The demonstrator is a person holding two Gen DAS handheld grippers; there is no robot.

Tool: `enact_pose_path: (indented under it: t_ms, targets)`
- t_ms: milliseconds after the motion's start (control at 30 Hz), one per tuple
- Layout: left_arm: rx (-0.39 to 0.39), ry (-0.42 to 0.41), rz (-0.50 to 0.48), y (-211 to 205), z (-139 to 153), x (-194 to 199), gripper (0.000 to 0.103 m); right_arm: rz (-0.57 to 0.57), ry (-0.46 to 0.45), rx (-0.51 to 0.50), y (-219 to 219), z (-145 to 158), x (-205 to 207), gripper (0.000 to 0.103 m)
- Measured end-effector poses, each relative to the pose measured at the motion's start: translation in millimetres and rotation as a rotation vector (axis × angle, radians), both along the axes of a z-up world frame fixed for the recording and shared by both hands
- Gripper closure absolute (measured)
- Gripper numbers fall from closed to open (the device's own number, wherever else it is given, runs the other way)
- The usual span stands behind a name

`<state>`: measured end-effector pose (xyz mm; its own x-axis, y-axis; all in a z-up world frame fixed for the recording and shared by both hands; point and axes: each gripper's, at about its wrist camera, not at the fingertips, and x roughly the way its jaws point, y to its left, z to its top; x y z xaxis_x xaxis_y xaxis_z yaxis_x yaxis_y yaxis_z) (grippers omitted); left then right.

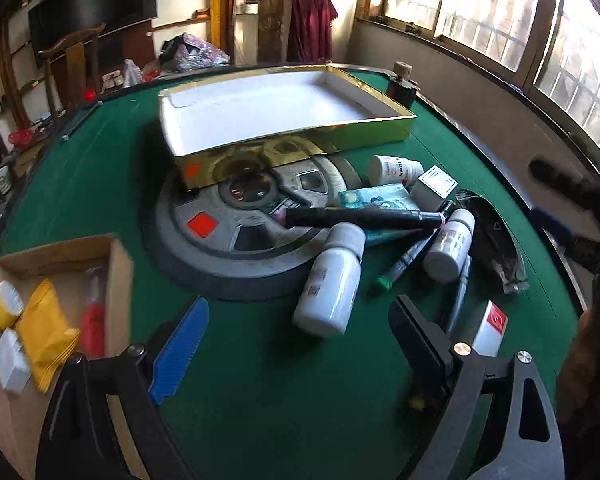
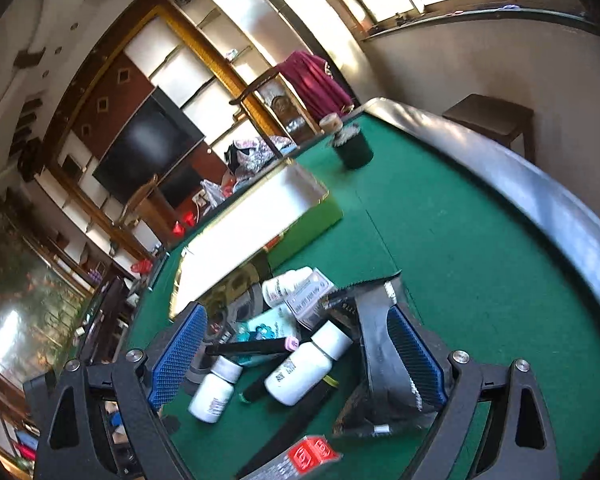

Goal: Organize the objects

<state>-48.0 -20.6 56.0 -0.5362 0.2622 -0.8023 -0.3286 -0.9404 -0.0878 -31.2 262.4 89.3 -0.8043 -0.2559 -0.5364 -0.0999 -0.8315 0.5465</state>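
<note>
The left gripper hangs wide open above the green bench, holding nothing. The right gripper is also spread, empty, over a heap of white bottles, a black pen, a teal tube and a dark pouch, near the bench's right rim. Behind stands an empty gold tray; at left a cardboard box holds yellow packets. Bare felt lies in front.
</note>
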Motion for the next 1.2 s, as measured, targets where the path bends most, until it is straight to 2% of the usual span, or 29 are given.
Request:
enact_pose_path:
  t_ms: [100,167,233,300,333,433,467,500,667,833,1033,1200]
  targets:
    - [-0.056,-0.016,-0.005,13,-11,-18,0.012,0.011,-0.070,0.004,2,-21,-7,0.008]
    - [-0.082,-0.003,-0.027,21,-18,-24,0.014,0.005,-0.069,-0.017,7,-23,-5,0.008]
    - [-0.078,-0.013,-0.048,27,-24,-29,0.022,-0.010,-0.048,-0.007,9,-20,0,0.008]
    - [-0.062,-0.055,-0.066,32,-33,-34,0.039,-0.014,-0.046,0.003,9,-20,-1,0.008]
    - [-0.065,-0.064,-0.075,35,-36,-35,0.041,-0.008,-0.053,0.005,7,-22,-2,0.008]
    - [-0.107,-0.033,-0.099,46,-37,-32,0.053,0.014,-0.069,0.000,1,-24,-5,0.008]
    - [-0.121,-0.023,-0.102,49,-38,-31,0.065,0.021,-0.071,0.009,-2,-25,-5,0.008]
    - [-0.135,-0.015,-0.104,52,-38,-29,0.069,0.023,-0.073,0.016,-4,-23,-8,0.008]
    - [-0.110,-0.014,-0.070,46,-36,-24,0.070,0.036,-0.077,0.056,-12,-26,-12,0.008]
    - [-0.022,-0.028,-0.022,25,-20,-15,0.070,0.038,-0.097,0.062,-12,-30,-14,0.008]
    - [0.092,-0.002,-0.001,-5,6,23,0.070,0.024,-0.105,0.083,-11,-32,-14,0.008]
    - [0.144,0.073,0.020,-30,30,65,0.069,0.010,-0.112,0.129,-14,-33,-15,0.008]
